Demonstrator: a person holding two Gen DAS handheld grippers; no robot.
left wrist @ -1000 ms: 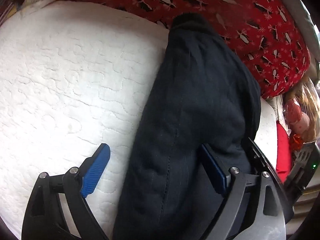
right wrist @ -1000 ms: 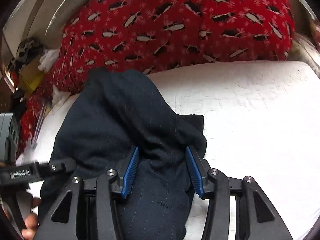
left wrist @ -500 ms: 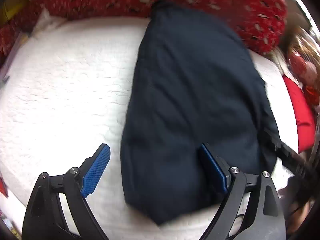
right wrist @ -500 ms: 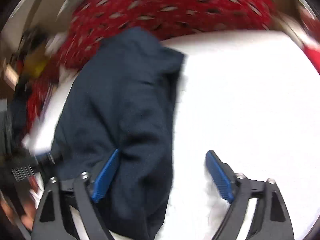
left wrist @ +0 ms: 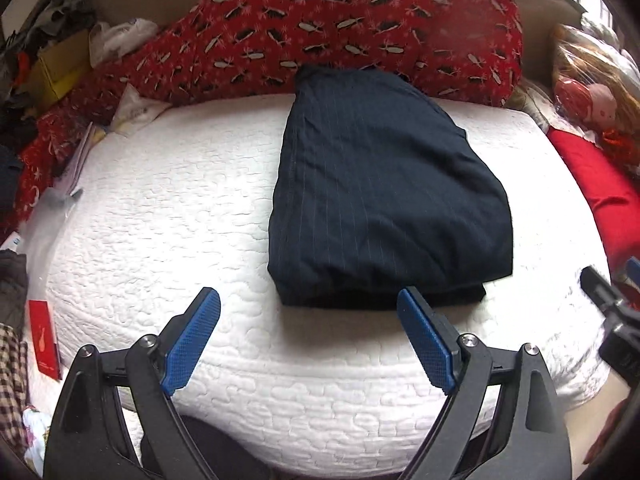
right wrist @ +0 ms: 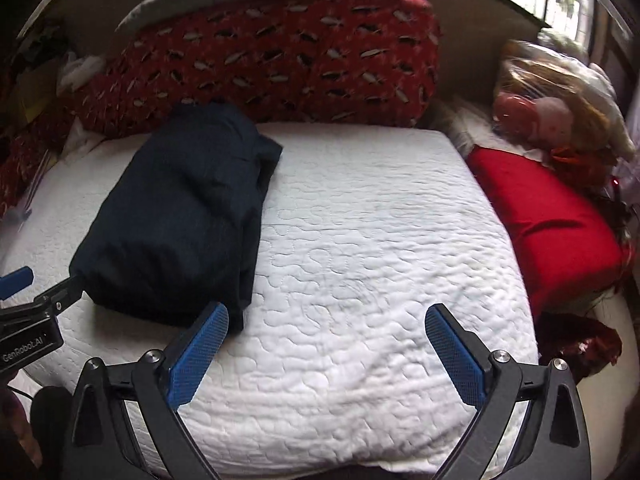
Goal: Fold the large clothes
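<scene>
Garment [left wrist: 384, 200] folded on mattress [left wrist: 160, 220], long axis running away, ahead of wide-open empty left gripper [left wrist: 308, 332], up-left of empty, opening right gripper [right wrist: 326, 352].

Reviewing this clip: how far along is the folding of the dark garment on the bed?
Done: the dark pinstriped garment lies as a compact folded bundle on the white quilted mattress, its far end against the red patterned bedding. In hand: nothing. The left gripper is open and clear of the cloth; the right gripper is opening, nothing between its jaws. Left: perhaps squaring the uneven right edge; no other unfolded garment is identifiable.
</scene>
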